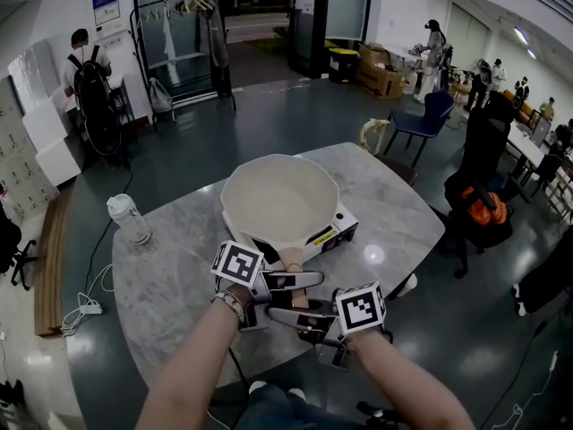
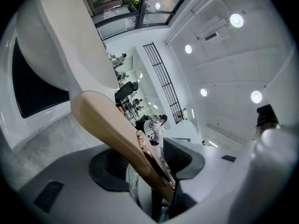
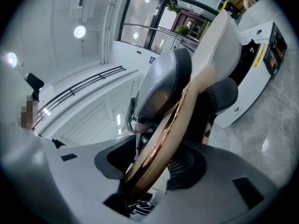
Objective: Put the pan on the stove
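Note:
A cream pan (image 1: pixel 279 200) sits on a white portable stove (image 1: pixel 336 227) on the marble table (image 1: pixel 170 280). Its tan handle (image 1: pixel 292 258) points toward me. My left gripper (image 1: pixel 300 280) reaches in from the left and my right gripper (image 1: pixel 291 316) from the right, one just behind the other, both shut on the handle. In the left gripper view the handle (image 2: pixel 107 125) runs slantwise between the jaws of the left gripper (image 2: pixel 145 169), up to the pan (image 2: pixel 60 41). In the right gripper view the copper-tipped handle (image 3: pixel 173 129) fills the gap of the right gripper (image 3: pixel 159 169).
A clear water bottle (image 1: pixel 130 219) stands at the table's left edge. A blue chair (image 1: pixel 430 119) and a black chair (image 1: pixel 479 200) holding something orange stand to the right. A power strip (image 1: pixel 85 307) lies on the floor at left. People stand far off.

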`<state>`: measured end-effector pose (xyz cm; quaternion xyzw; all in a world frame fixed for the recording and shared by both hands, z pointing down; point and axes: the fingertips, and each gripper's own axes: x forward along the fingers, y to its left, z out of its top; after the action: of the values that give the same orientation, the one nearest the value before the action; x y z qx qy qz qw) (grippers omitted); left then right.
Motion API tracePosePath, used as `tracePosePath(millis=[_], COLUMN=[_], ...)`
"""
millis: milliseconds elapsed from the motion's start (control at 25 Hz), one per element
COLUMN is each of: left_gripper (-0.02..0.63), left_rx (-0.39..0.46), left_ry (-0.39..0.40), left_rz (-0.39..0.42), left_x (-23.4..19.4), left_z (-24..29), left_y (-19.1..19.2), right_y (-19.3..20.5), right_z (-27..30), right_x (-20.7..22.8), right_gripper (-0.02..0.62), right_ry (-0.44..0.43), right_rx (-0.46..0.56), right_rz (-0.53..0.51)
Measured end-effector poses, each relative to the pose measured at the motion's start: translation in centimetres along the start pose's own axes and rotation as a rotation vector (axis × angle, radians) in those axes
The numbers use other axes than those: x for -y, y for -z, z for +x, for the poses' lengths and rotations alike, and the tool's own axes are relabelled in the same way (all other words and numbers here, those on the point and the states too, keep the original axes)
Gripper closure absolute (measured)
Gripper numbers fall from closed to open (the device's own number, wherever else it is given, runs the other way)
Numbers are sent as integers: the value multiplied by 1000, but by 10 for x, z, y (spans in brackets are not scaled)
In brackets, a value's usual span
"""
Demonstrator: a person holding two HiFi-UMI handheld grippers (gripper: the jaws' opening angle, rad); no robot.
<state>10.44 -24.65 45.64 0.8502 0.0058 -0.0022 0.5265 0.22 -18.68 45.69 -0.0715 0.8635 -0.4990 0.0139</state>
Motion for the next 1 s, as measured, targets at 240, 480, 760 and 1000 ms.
tracePosePath(millis=[240,480,760,1000], left_gripper=[326,259,249,245], left_rx=[21,92,125,151], left_ry=[-15,-25,-21,-26], left_rz=[2,-37,-42,-11], left_x=[3,2,7,12], left_z=[1,-13,-22,-33], left_y=[-4,-14,-14,-11], right_y=[-5,-10,-15,-33], right_z=[-8,-13,-18,-38], right_x=[3,3,9,16], right_gripper=[326,308,299,296], right_ry=[28,18,78,116], right_rx=[-6,21,29,106], right_rz=[-4,-14,4,33])
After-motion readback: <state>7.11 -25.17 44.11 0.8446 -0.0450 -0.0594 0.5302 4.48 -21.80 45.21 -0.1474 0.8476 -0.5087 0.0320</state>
